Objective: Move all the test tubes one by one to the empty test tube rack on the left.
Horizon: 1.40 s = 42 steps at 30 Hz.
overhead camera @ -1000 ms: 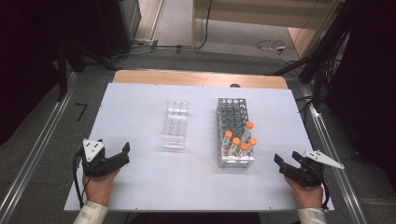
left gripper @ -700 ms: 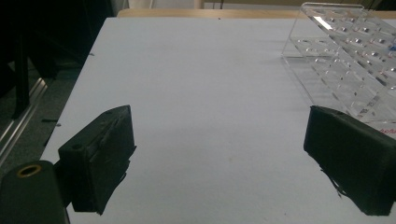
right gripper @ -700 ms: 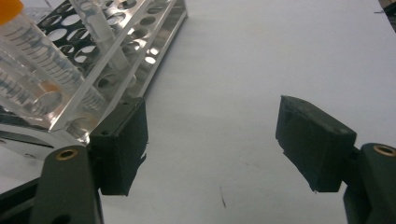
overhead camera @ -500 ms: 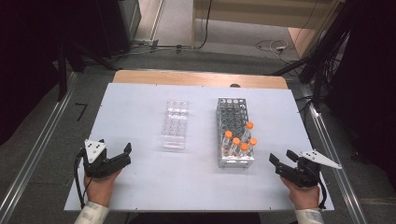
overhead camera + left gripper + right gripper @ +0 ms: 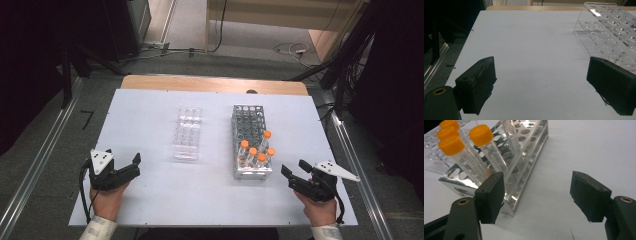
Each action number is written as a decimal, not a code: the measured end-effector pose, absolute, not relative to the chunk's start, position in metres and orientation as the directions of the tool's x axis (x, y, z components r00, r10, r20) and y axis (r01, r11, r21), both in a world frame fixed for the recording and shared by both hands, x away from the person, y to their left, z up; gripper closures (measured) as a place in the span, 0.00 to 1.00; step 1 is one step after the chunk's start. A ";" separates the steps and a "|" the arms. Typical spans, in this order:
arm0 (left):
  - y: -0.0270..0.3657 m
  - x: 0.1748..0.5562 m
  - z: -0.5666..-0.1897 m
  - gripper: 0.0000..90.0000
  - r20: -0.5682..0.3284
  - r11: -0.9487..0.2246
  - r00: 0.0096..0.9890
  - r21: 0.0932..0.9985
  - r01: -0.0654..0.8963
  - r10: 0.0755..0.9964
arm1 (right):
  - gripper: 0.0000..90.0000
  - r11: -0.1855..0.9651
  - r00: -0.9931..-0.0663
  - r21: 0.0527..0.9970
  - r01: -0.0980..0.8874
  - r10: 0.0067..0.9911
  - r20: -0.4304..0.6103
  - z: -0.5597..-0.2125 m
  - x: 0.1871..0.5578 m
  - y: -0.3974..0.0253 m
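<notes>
— Where are the orange-capped clear tubes [image 5: 255,152]?

— Standing upright in the near end of the shiny perforated metal rack [image 5: 251,140], right of the clear plastic well tray [image 5: 187,133] on the white table [image 5: 210,195].

— And the claws?

— The right gripper [image 5: 295,172] sits just beside the rack's near corner, jaws spread, empty. The left gripper [image 5: 131,166] rests near the tray, jaws spread too.

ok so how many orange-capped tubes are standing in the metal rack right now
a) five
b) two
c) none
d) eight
a) the high view shows five orange-capped tubes clustered at the near end of the metal rack, while the rest of its holes are empty.
</notes>
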<state>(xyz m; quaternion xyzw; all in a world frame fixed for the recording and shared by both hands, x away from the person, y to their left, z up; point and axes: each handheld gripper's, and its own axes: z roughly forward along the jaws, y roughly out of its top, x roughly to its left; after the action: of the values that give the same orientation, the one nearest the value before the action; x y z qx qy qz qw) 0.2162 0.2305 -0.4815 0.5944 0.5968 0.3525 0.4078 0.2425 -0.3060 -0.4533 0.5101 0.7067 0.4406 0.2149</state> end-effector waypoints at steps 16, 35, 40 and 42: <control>0.230 0.216 -0.482 0.10 -0.066 0.043 0.039 0.906 0.421 0.997 | 0.40 0.136 -0.468 0.851 0.508 0.873 0.140 -0.450 0.235 -0.279; 0.229 0.217 -0.482 0.10 -0.059 0.037 0.040 0.905 0.423 0.997 | 0.64 0.212 -0.552 0.861 0.462 0.828 0.093 -0.451 0.236 -0.249; 0.229 0.217 -0.482 0.10 -0.060 0.038 0.040 0.906 0.422 0.997 | 0.66 0.224 -0.557 0.861 0.457 0.826 0.081 -0.452 0.239 -0.245; 0.229 0.217 -0.482 0.10 -0.060 0.038 0.040 0.905 0.423 0.997 | 0.68 0.227 -0.558 0.861 0.455 0.826 0.077 -0.453 0.240 -0.243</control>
<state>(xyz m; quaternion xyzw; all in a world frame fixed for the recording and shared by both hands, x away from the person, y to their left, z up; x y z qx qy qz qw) 0.2167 0.2294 -0.4819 0.5963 0.5955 0.3543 0.4052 0.2400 -0.2427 -0.4526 0.4237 0.7562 0.4550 0.2041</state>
